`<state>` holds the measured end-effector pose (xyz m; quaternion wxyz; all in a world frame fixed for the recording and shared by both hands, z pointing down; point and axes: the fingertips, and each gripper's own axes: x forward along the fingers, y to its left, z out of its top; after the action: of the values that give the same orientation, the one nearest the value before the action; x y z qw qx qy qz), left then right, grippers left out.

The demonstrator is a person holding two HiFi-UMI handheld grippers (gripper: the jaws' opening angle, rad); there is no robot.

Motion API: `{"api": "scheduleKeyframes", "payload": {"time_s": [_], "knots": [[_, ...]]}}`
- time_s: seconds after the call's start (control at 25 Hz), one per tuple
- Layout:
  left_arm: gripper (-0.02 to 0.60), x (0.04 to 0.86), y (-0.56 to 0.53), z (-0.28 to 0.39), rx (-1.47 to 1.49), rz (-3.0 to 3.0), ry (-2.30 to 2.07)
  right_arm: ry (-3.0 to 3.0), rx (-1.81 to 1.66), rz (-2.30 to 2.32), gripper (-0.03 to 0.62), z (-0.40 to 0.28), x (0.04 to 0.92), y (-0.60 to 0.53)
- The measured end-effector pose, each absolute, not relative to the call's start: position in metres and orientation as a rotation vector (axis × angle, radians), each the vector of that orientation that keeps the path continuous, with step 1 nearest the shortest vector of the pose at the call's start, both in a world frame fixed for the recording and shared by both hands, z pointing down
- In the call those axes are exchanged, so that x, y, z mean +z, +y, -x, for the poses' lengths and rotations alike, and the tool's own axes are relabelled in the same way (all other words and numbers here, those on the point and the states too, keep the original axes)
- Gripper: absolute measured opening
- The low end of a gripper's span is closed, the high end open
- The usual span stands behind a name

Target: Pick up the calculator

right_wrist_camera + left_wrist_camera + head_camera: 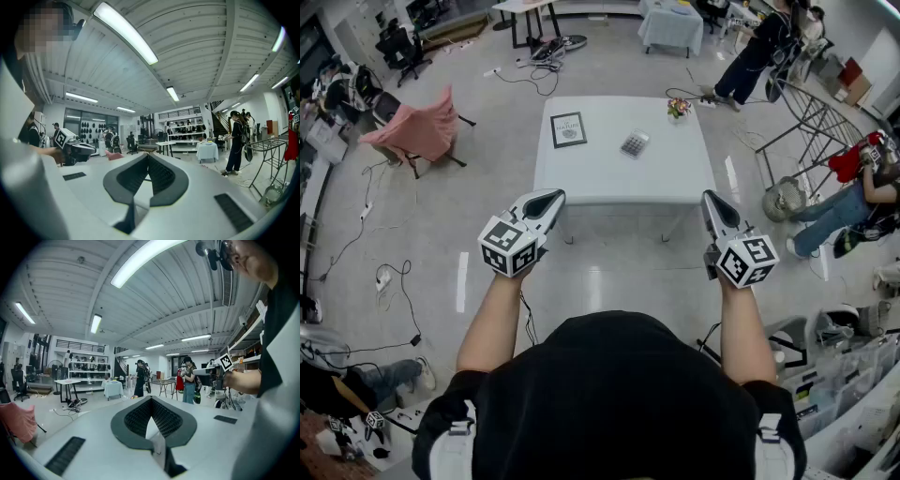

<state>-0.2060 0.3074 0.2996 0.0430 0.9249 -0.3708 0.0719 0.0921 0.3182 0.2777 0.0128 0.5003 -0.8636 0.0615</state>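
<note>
The left hand-held gripper (553, 197) has its jaws together, ribbed pads meeting at the tips with nothing between them, as its own view confirms. The right hand-held gripper (711, 198) is in the same condition: jaws together, nothing held. Both are held out in front of the person, short of the near edge of the surface (609, 180), one toward each near corner, and neither touches it. The calculator (635, 143) lies flat on the surface, right of its centre and in its far half, well apart from both grippers. A framed sheet (568, 129) lies toward the far left corner of the surface, and a small colourful object (678, 109) stands near the far right corner; the calculator sits between them and touches neither. Judged by appearance, the calculator is a light, rigid, flat body with a low profile, probably smooth plastic, so it should carry little load but may slide on the surface if pushed from one side only. The recommended hold is across the narrower width, pads on the two long side edges near the middle of its length, clear of the keys and display. This requires the jaws to be set apart first and the tips brought down close to the surface, since little edge height is available.
</note>
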Motion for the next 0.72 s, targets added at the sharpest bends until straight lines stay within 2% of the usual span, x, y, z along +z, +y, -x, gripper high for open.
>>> {"api": "scheduleKeyframes", "payload": {"time_s": [0.48,0.6,0.72], "knots": [[0.016,0.301,0.298,0.222,0.201,-2.849,-1.06,-2.64,0.154,-1.593,0.015,-0.054,0.276,0.313],[0.015,0.302,0.297,0.227,0.201,-2.85,-1.045,-2.643,0.153,-1.591,0.054,-0.047,0.273,0.313],[0.015,0.307,0.297,0.231,0.203,-2.846,-1.022,-2.632,0.181,-1.566,0.118,-0.038,0.279,0.315]]}}
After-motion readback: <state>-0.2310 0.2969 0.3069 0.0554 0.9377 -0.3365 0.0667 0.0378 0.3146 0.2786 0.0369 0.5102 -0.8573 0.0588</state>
